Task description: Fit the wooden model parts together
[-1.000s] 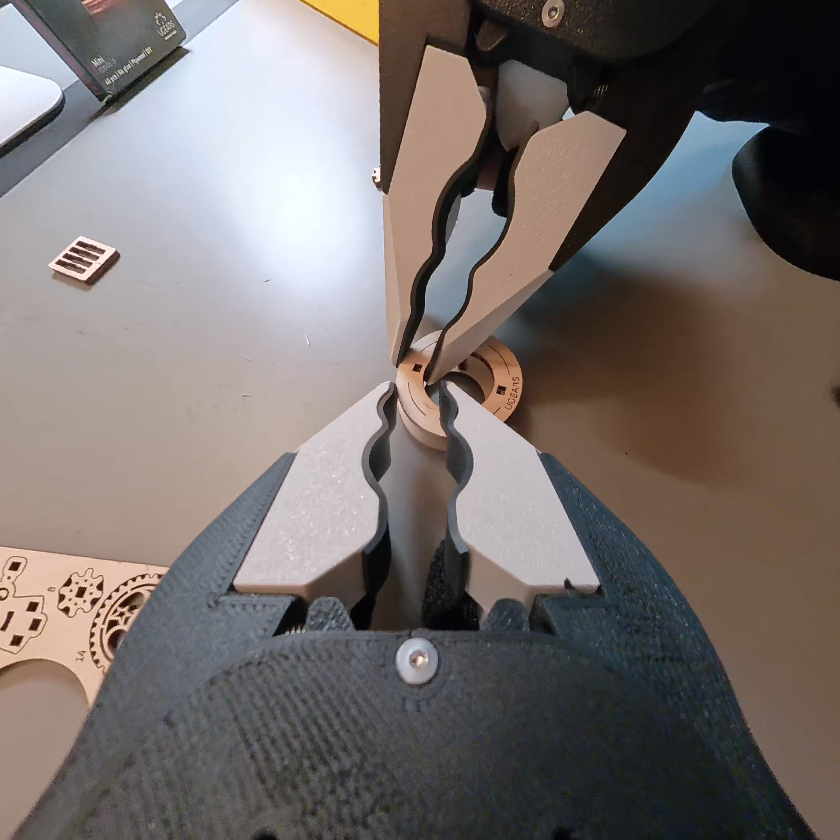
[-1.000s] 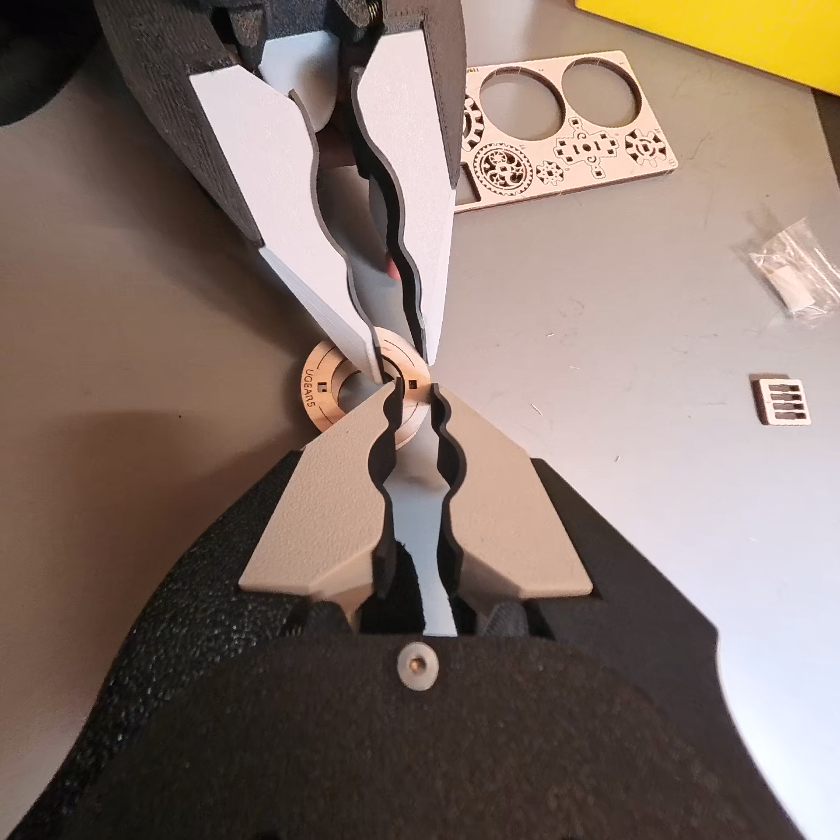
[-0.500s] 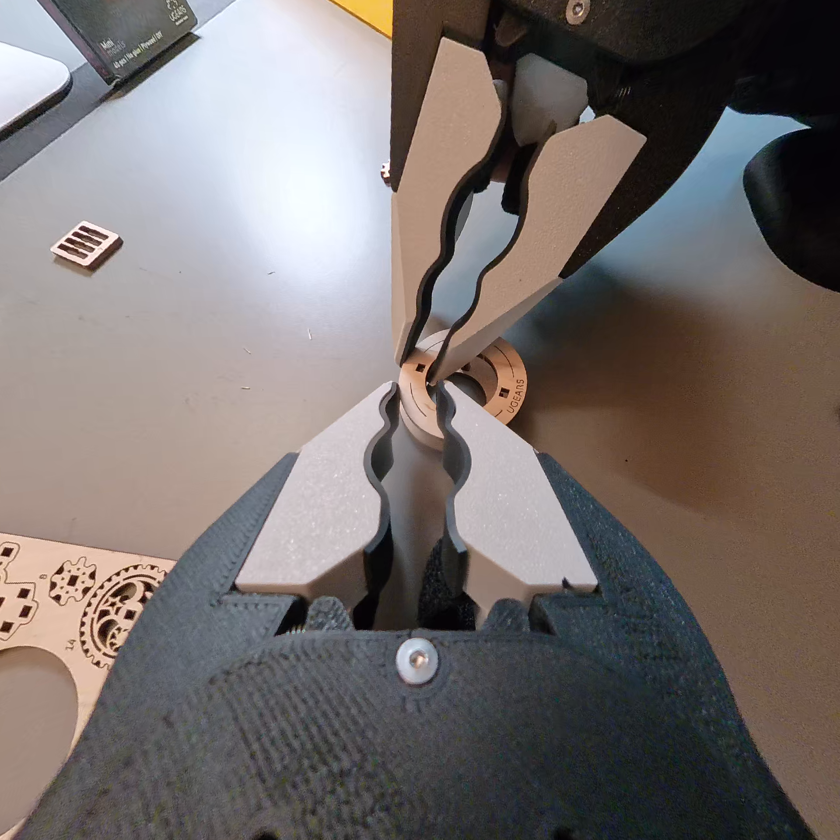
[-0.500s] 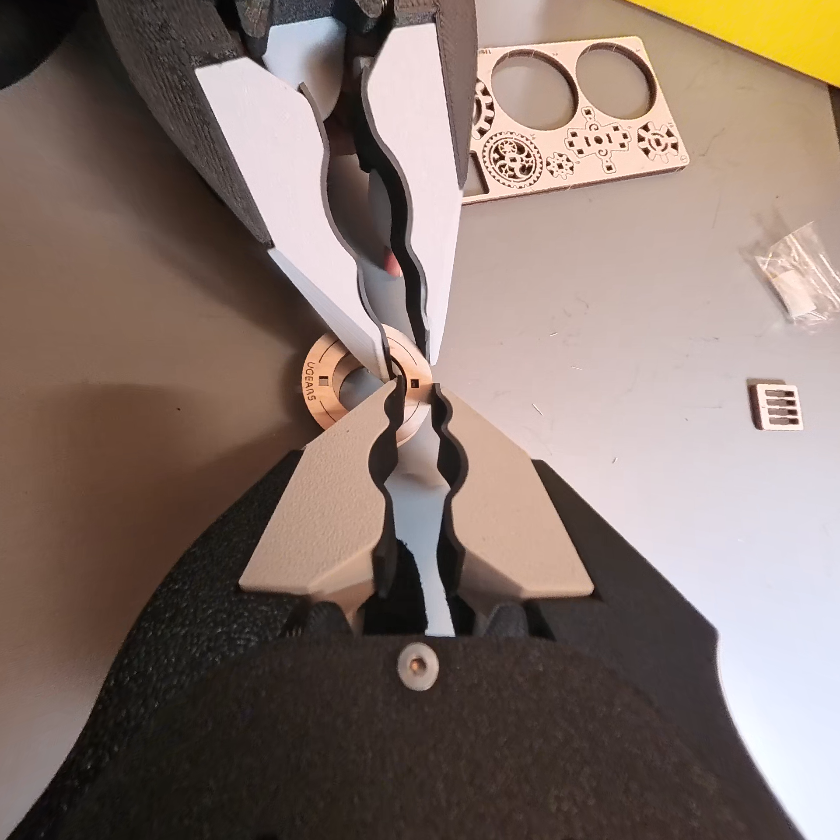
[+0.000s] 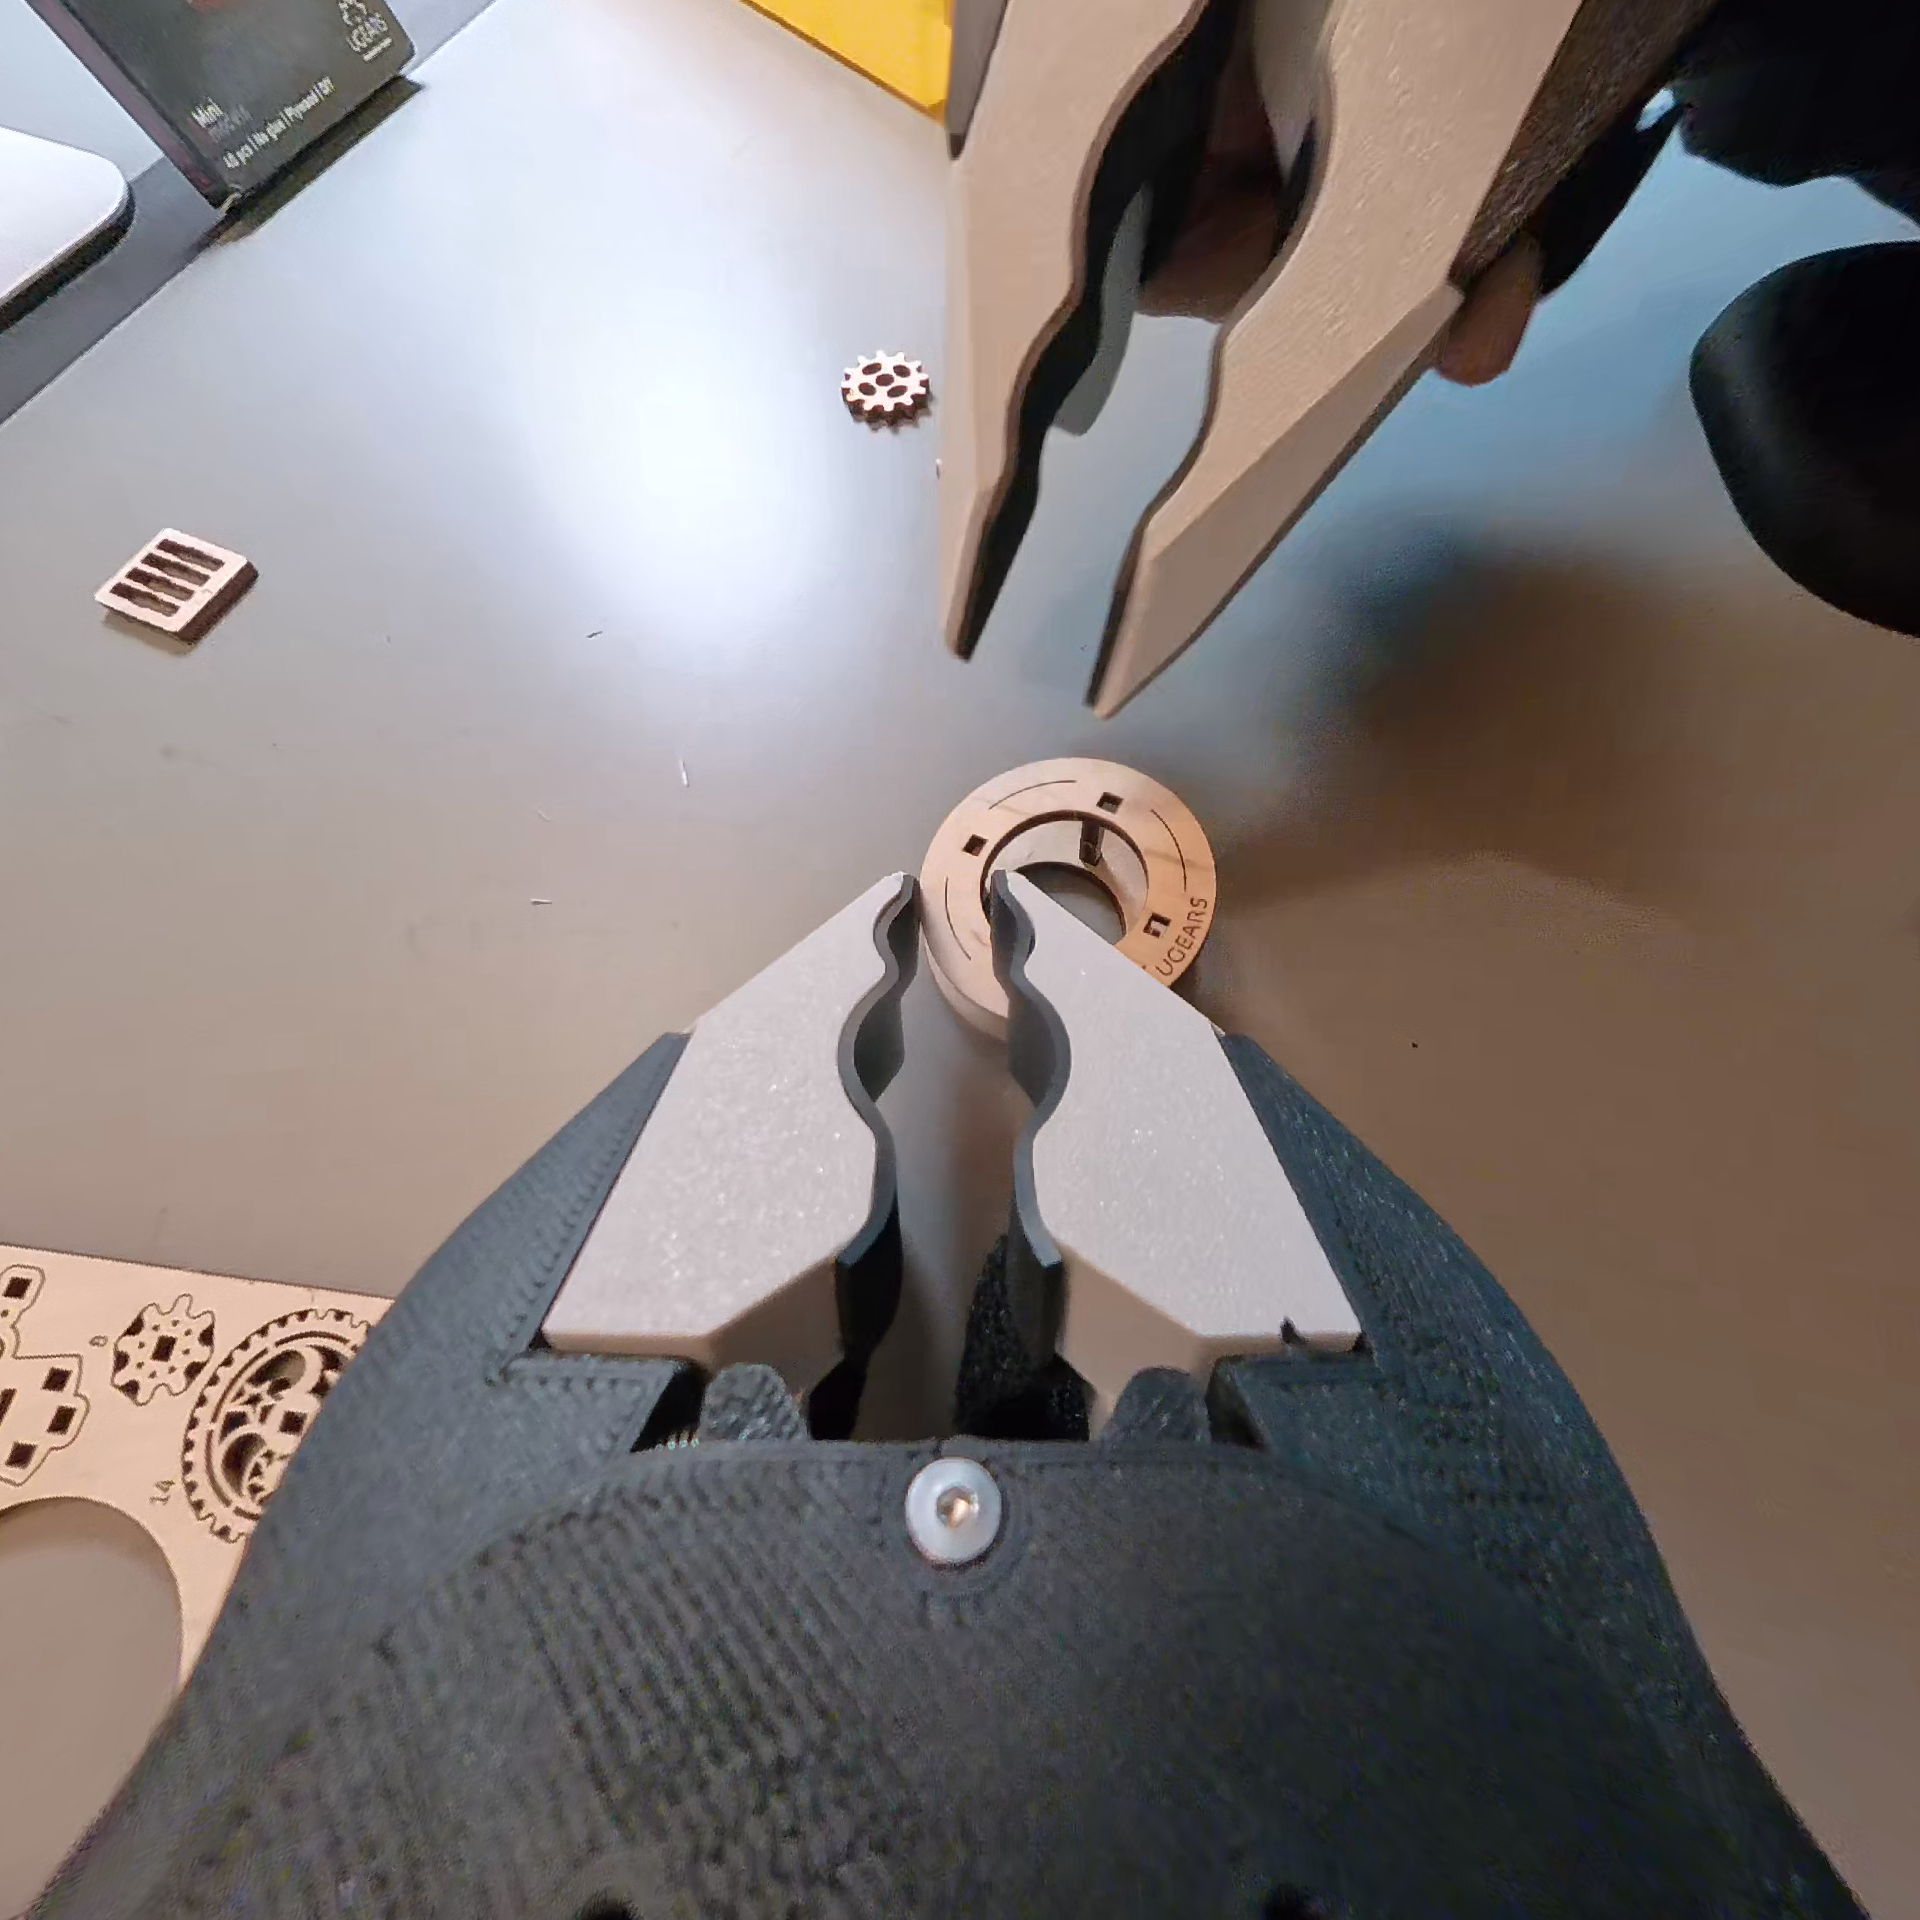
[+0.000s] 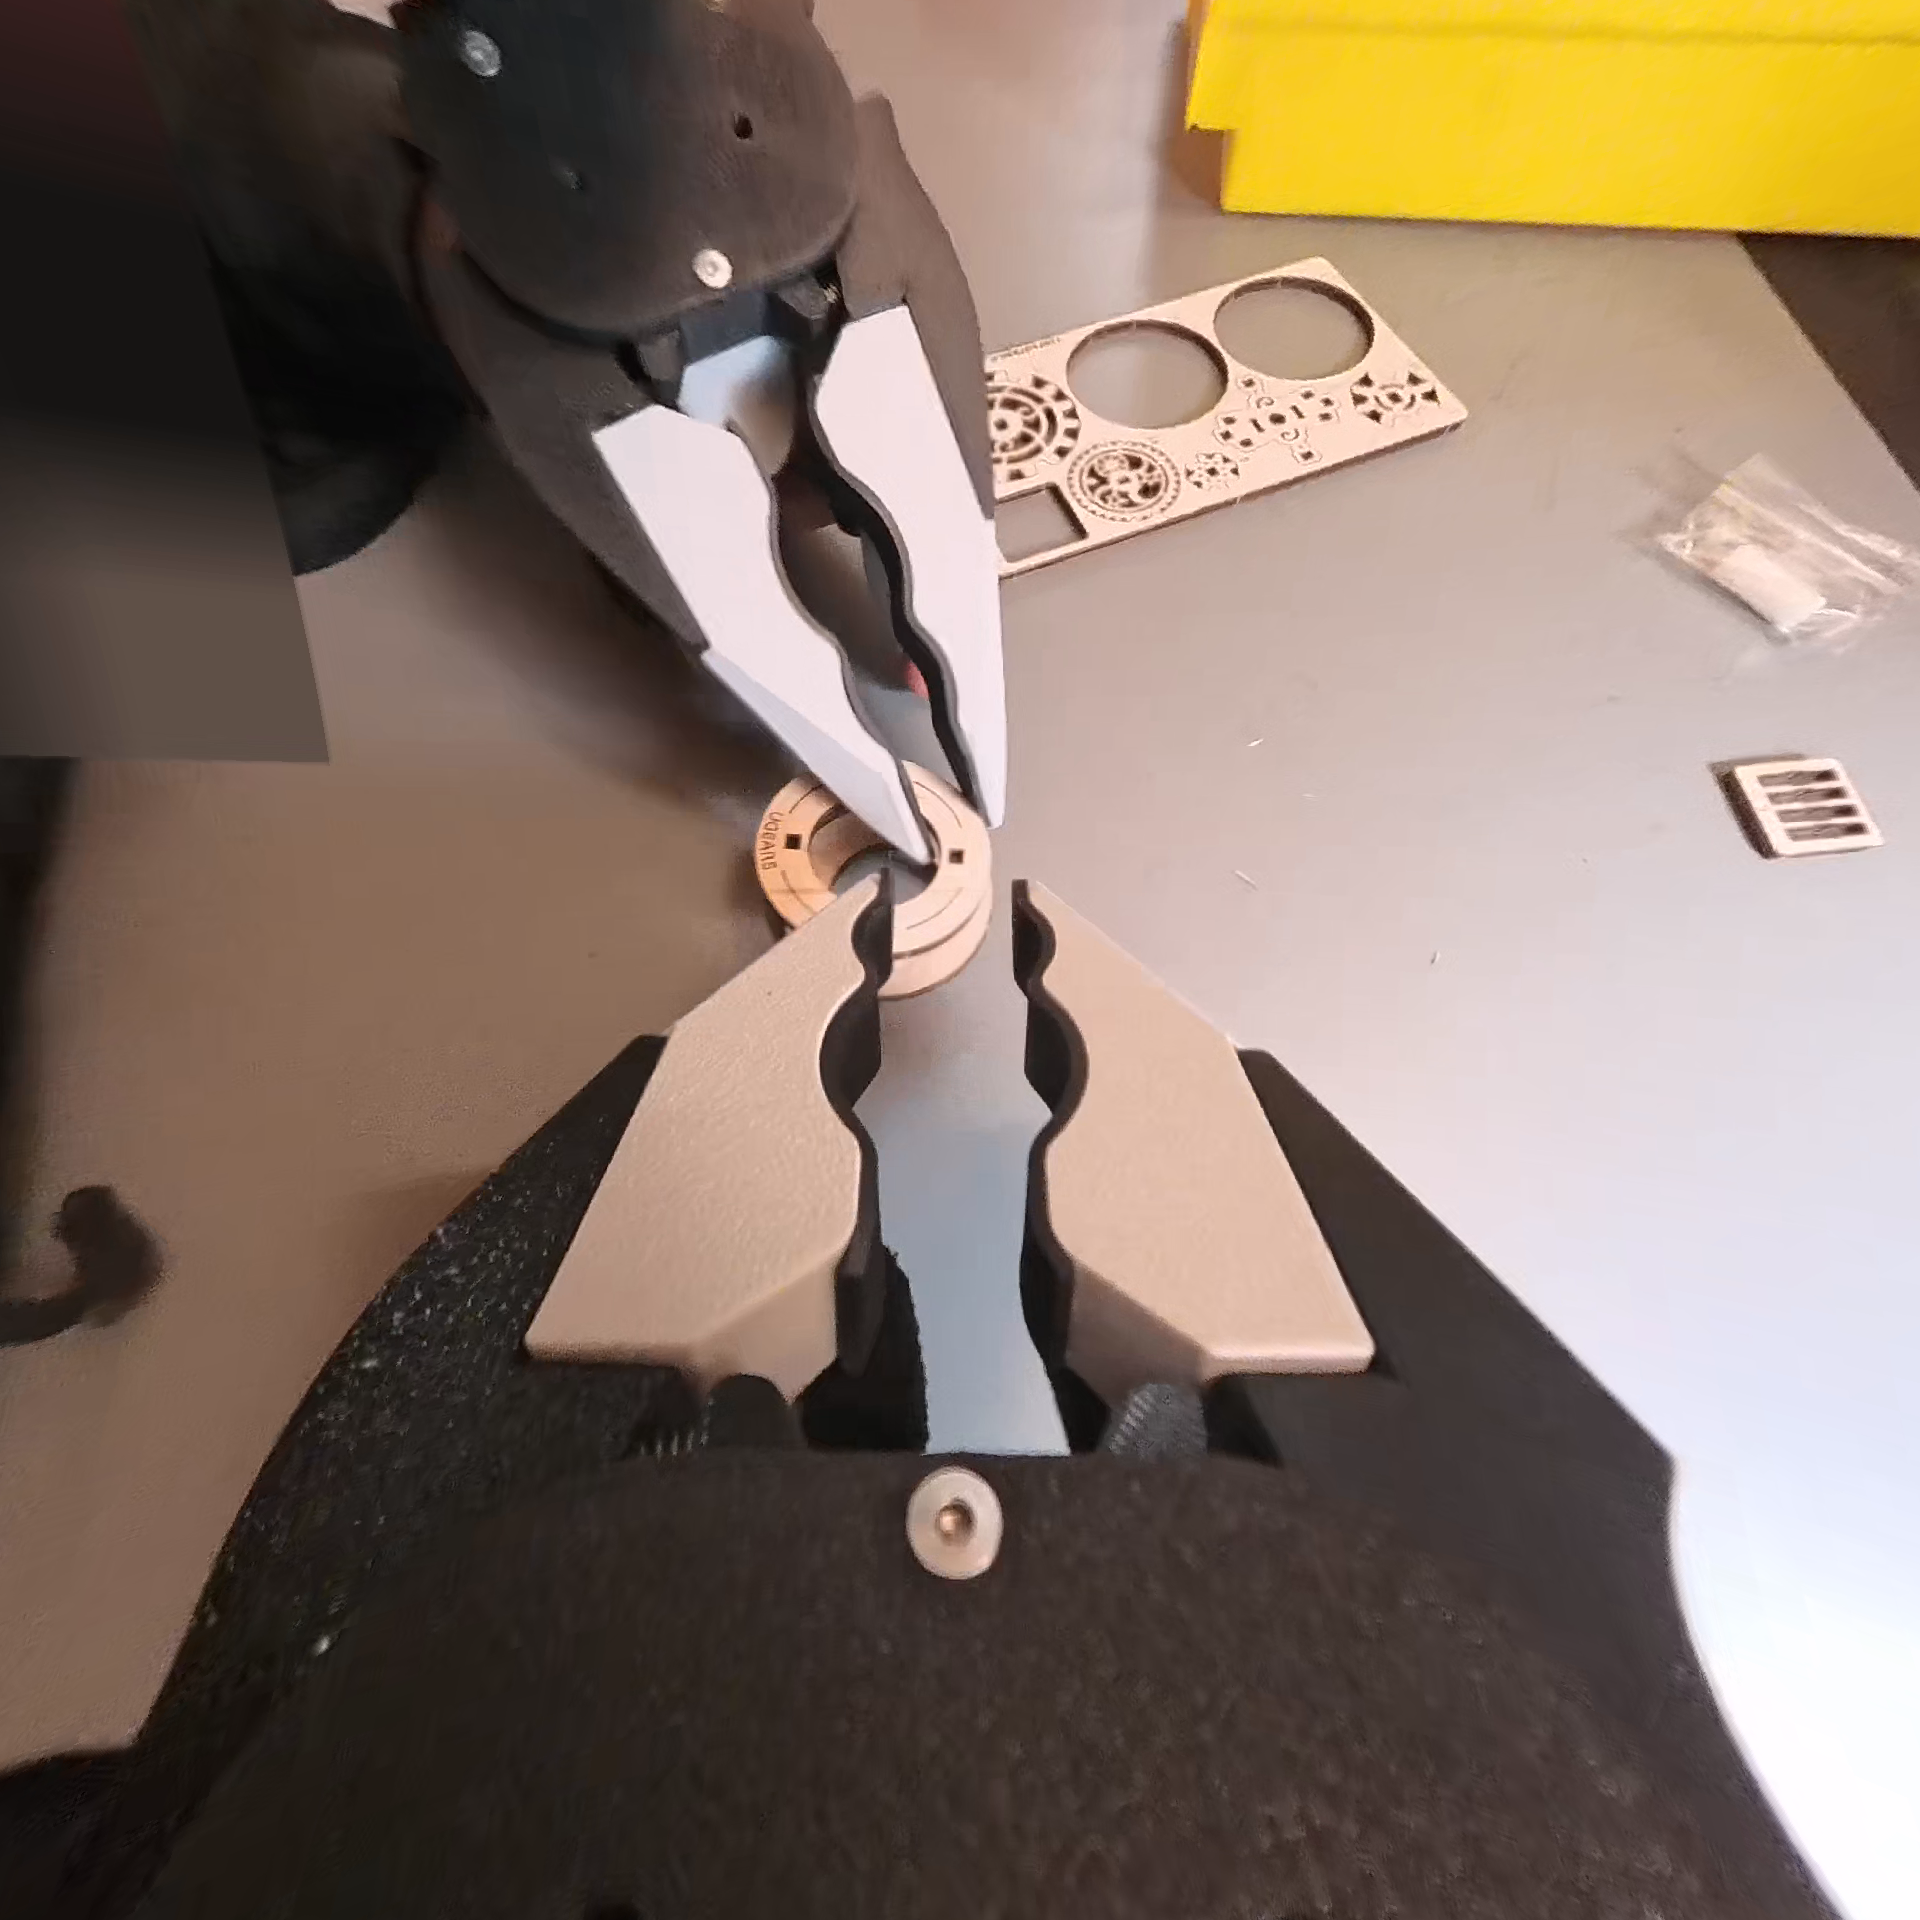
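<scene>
Both grippers angled down: left gripper (image 5: 951,883) pinching wooden ring (image 5: 1070,891), right gripper (image 5: 1029,675) parted above.

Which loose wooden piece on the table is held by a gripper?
The wooden ring: the left gripper pinches its rim. The small gear and the slotted square lie free, apart from both grippers.

Wooden rings (image 5: 1070,894) stacked on table (image 5: 468,779), between both grippers. Beyond on left, small gear (image 5: 885,385) and slotted piece (image 5: 175,585); near left, parts sheet (image 5: 94,1382).
</scene>
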